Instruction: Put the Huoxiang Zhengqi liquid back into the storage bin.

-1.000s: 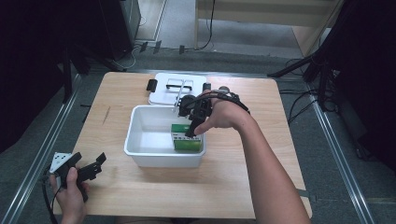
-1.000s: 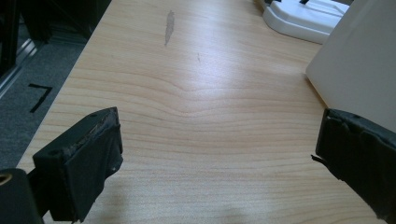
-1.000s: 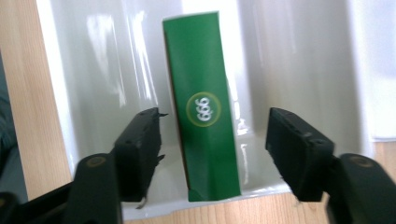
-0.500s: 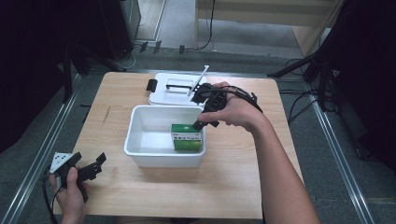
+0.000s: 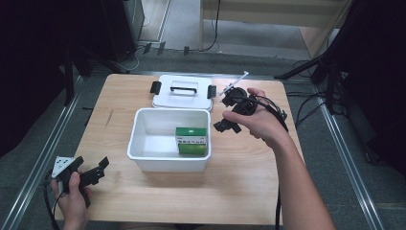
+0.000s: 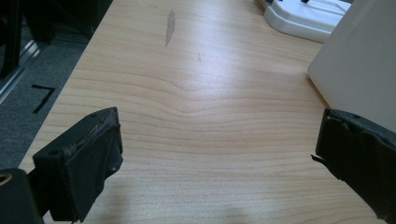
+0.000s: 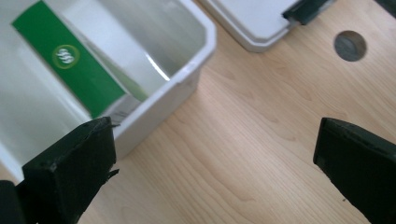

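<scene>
Beside the white bin (image 5: 168,160), right gripper (image 5: 229,115) jaws just opened wide, empty; green box (image 5: 191,140) inside. Next: clear the rim, fetch lid (image 5: 182,91). Left gripper (image 5: 91,173) wide, idle.

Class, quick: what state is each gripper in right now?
Left gripper: open, holding nothing.
Right gripper: open, just been opening, nothing between its jaws.

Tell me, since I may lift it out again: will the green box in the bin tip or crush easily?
Probably light and crushable: the green box looks like thin printed carton. It stands against the white bin's wall, so tipping seems unlikely.
</scene>
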`<state>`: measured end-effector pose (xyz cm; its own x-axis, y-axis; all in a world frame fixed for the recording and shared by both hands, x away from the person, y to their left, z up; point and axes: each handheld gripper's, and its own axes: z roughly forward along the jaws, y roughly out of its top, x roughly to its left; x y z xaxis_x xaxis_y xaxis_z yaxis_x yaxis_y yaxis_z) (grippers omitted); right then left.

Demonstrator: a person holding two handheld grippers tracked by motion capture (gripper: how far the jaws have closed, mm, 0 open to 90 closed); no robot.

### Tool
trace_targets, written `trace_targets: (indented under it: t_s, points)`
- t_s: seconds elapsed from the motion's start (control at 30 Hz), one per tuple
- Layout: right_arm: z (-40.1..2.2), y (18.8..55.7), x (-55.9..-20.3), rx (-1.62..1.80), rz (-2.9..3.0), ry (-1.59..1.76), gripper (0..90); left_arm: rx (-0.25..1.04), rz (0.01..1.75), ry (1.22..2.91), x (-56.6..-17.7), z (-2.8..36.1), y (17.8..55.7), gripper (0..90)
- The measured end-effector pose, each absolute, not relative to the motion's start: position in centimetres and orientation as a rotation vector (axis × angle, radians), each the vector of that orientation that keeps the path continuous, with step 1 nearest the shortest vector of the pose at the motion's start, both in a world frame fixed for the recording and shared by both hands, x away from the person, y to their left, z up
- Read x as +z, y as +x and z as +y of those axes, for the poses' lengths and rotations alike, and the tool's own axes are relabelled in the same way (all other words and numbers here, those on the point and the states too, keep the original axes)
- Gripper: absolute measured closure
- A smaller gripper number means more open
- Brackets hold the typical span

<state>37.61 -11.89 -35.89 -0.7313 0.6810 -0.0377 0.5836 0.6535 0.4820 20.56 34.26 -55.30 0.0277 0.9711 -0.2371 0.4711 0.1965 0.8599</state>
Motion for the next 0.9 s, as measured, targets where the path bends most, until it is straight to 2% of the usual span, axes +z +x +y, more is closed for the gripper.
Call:
trace_targets:
  t_s: [0.4, 0.9]
  points:
    - [-17.2, 36.7, -38.2, 0.839, 2.433, 1.171, 0.0, 0.71, 1.581, 1.411, -55.3, 34.2, 20.6, 1.3]
    - [-24.0, 34.4, -43.2, 0.946, 2.142, 1.303, 0.0, 0.71, 1.583, 1.413, -55.3, 34.2, 20.6, 1.3]
